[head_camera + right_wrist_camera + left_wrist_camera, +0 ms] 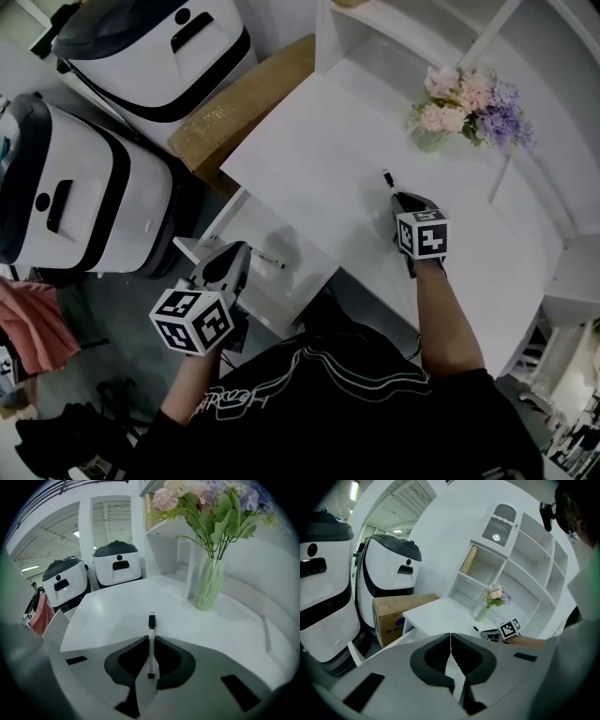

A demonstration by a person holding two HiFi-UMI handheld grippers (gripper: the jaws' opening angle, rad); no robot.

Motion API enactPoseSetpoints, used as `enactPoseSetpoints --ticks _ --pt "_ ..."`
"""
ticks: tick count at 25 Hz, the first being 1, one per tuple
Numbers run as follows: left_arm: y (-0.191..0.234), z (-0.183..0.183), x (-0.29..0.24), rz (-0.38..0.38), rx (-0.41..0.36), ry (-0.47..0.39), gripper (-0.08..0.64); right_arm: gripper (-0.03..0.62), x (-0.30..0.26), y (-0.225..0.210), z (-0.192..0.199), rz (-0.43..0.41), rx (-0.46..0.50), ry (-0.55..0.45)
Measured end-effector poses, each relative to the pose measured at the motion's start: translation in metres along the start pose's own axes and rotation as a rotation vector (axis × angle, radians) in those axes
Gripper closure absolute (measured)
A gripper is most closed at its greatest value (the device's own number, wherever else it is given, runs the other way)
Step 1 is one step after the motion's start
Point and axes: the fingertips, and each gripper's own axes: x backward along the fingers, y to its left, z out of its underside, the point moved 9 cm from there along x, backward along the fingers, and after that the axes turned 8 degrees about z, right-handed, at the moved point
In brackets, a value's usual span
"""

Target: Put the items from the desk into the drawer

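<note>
A white marker with a black cap (151,634) is clamped between the jaws of my right gripper (151,644), its cap pointing forward low over the white desk (117,616). In the head view the right gripper (395,194) is at the middle of the desk (319,159), with the marker (386,176) sticking out ahead. Another pen (267,260) lies in the open white drawer (292,281) below the desk's near-left edge. My left gripper (234,255) hovers by that drawer, jaws shut and empty. The left gripper (451,641) also looks across at the desk.
A green vase of pink and purple flowers (467,105) (209,585) stands at the desk's back right, against the white shelf unit (511,569). A cardboard box (246,101) and two white machines (84,192) (159,47) stand left of the desk.
</note>
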Motion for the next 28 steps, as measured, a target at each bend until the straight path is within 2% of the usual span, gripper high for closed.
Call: enactPoseSetpoints --ticks 3,8,12,17,22,26,28 --pt "0.003 0.004 0.012 -0.017 0.006 -0.014 0.538 0.528 0.007 0.008 -0.003 -0.033 -0.006 -0.028" --pt "0.011 0.012 0.036 -0.035 0.066 -0.058 0.538 0.529 0.035 0.045 -0.019 -0.128 0.028 -0.116" --pt "0.017 0.023 0.059 -0.067 0.085 -0.094 0.538 0.528 0.057 0.090 -0.036 -0.269 0.075 -0.195" --pt "0.025 0.040 0.090 -0.117 0.119 -0.135 0.538 0.528 0.077 0.160 -0.048 -0.436 0.183 -0.230" --pt "0.036 0.053 0.118 -0.173 0.160 -0.164 0.538 0.528 0.068 0.236 -0.039 -0.573 0.304 -0.177" --pt "0.044 0.065 0.136 -0.223 0.188 -0.180 0.538 0.529 0.045 0.282 -0.017 -0.628 0.395 -0.101" --pt "0.049 0.072 0.142 -0.248 0.205 -0.178 0.538 0.528 0.027 0.298 -0.002 -0.621 0.427 -0.056"
